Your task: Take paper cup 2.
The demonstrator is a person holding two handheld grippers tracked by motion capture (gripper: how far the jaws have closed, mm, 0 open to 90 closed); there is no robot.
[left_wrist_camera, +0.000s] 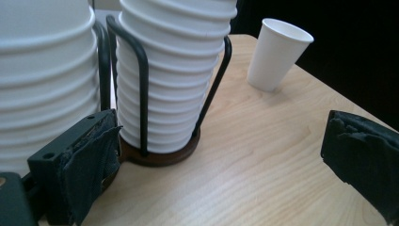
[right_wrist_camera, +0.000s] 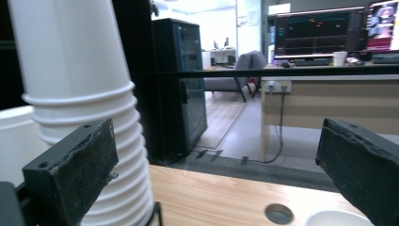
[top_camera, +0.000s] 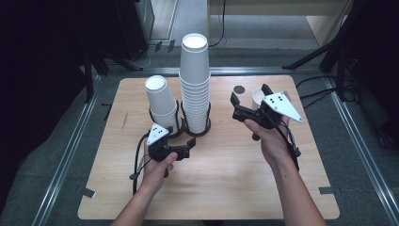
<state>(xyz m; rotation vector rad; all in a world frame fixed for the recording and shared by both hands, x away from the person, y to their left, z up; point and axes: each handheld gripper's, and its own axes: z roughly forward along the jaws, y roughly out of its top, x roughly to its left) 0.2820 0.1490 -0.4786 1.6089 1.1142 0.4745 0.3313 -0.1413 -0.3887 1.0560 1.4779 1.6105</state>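
Note:
Two stacks of white paper cups stand in dark wire holders at the table's back middle: a tall stack (top_camera: pixel 194 84) and a shorter stack (top_camera: pixel 161 102) to its left. A single white cup (top_camera: pixel 257 96) stands at the right. My left gripper (top_camera: pixel 182 140) is open, low at the foot of the holders. In the left gripper view the tall stack (left_wrist_camera: pixel 174 80) and its holder base (left_wrist_camera: pixel 160 156) sit just beyond the left jaw, and the single cup (left_wrist_camera: pixel 278 54) stands farther off. My right gripper (top_camera: pixel 249 98) is open and raised beside the single cup, whose rim (right_wrist_camera: pixel 329 219) lies below its jaws.
The wooden table (top_camera: pixel 221 179) has a round cable hole (top_camera: pixel 239 89) near its back edge, also visible as a hole (right_wrist_camera: pixel 278 213) in the right gripper view. Tripod legs (top_camera: pixel 315 54) stand behind the table's right corner. Metal floor rails (top_camera: pixel 70 150) flank the table.

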